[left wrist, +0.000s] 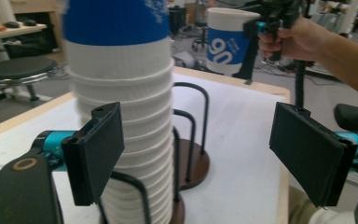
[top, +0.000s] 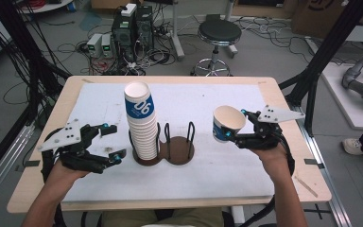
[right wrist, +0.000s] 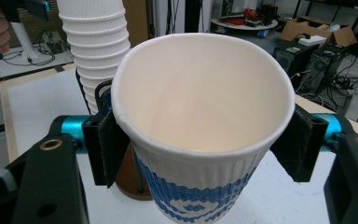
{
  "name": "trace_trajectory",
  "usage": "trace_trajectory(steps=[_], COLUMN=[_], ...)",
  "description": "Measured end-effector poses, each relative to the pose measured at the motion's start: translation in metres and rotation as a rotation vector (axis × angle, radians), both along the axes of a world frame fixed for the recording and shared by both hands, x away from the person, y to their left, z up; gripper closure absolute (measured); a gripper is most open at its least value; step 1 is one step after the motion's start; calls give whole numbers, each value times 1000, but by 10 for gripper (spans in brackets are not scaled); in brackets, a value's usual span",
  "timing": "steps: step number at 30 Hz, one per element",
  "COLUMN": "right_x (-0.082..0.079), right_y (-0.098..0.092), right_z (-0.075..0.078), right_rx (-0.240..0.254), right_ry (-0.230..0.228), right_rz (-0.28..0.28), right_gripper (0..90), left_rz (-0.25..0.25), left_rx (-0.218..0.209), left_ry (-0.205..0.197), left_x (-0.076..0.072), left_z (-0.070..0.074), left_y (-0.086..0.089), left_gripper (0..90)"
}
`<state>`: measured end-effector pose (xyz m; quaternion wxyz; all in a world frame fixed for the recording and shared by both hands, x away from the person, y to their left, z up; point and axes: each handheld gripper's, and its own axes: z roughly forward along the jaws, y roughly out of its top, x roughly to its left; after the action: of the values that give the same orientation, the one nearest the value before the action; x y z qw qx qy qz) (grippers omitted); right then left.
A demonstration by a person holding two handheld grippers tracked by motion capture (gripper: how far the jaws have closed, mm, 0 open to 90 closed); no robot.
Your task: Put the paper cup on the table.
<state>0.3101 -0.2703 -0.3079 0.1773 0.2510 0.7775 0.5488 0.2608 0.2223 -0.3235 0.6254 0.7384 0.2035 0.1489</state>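
A tall stack of white, blue-banded paper cups (top: 141, 123) stands in the left ring of a black wire holder with a brown base (top: 182, 153); the right ring holds nothing. My left gripper (top: 113, 142) is open just left of the stack. In the left gripper view its jaws (left wrist: 200, 154) stand apart, and the stack (left wrist: 126, 116) rises behind the left jaw, untouched. My right gripper (top: 234, 125) hangs right of the holder, shut on a single cup (top: 227, 123) tilted above the mat. In the right gripper view both pads squeeze that cup (right wrist: 200, 116) below its rim.
A white mat (top: 217, 175) covers most of the wooden table (top: 293, 179). Behind the table stand a black stool (top: 219, 33) and computer cases (top: 132, 28) among floor cables. Black frame posts (top: 326, 52) rise at both sides.
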Motion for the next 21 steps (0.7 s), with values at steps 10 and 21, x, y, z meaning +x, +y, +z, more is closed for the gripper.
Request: trace_trajectory(steps=[10, 21], right_x=[1, 8], right_y=[-3, -6], right_z=[-1, -9], right_rx=[7, -2], right_ry=[0, -8], right_rz=[-16, -78], right_gripper=[282, 282], left_rz=[203, 371], left_rx=[-29, -50], left_ry=[-17, 17], left_x=[15, 38], left_z=[-13, -56], left_y=[36, 51], left_gripper=[174, 174])
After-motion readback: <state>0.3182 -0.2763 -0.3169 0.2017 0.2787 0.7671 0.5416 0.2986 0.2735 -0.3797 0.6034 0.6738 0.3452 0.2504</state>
